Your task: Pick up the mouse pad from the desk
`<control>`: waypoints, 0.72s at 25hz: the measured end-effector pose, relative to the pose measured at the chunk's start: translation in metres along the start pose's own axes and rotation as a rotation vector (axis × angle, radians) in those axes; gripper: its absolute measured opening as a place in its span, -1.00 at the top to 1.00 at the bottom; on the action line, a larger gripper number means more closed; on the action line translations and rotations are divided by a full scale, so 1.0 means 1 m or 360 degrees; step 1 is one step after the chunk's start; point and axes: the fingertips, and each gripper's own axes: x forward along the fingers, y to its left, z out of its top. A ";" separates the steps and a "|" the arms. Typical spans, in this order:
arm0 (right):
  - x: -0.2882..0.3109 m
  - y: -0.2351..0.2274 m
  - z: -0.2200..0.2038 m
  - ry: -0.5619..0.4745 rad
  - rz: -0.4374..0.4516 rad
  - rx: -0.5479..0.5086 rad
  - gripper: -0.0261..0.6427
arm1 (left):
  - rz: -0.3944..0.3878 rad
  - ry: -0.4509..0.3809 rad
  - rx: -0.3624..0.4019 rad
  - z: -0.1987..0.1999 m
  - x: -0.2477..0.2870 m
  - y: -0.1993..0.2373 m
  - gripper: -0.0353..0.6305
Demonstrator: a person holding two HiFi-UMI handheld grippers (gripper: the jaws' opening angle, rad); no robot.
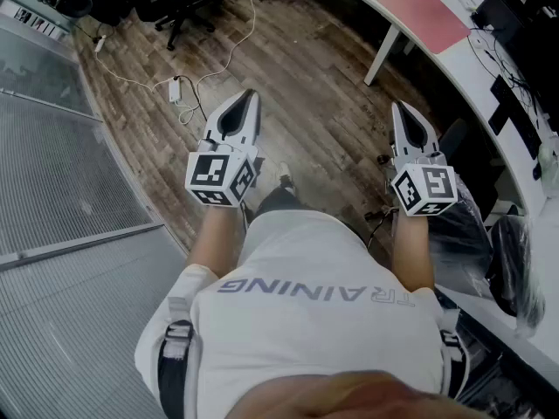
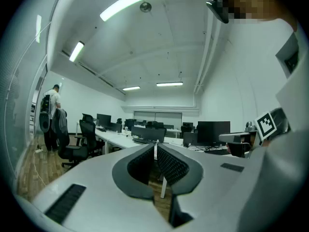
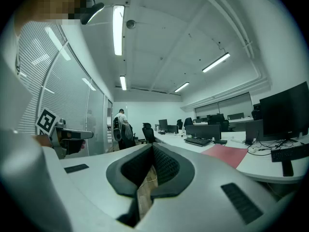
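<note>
1. A long white table (image 1: 463,59) is running along the right side, standing on a wooden plank floor (image 1: 297,68).
2. A pink mouse pad (image 1: 417,11) is lying flat on the table, close to its near edge.
3. Dark equipment (image 1: 511,103) is sitting further along the table, too unclear to name.
4. A white cable with its adapter (image 1: 175,87) is trailing across the floor.
5. A black office chair (image 1: 179,7) is standing on the floor beyond the cable.

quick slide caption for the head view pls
Left hand-held gripper and right hand-held gripper shut and empty above the wood floor; pink mouse pad untouched on the white desk.
</note>
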 end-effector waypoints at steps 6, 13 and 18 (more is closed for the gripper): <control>0.007 -0.004 0.001 0.0001 -0.0013 0.0002 0.85 | -0.0009 0.0002 -0.0002 0.002 0.010 0.004 0.76; 0.013 -0.005 0.000 -0.0045 -0.0002 0.0034 0.85 | -0.0008 0.0007 -0.0057 -0.002 0.011 0.010 0.76; 0.025 -0.009 -0.008 -0.0063 -0.0020 0.0096 0.85 | -0.0009 0.0016 -0.0087 -0.004 0.017 0.021 0.76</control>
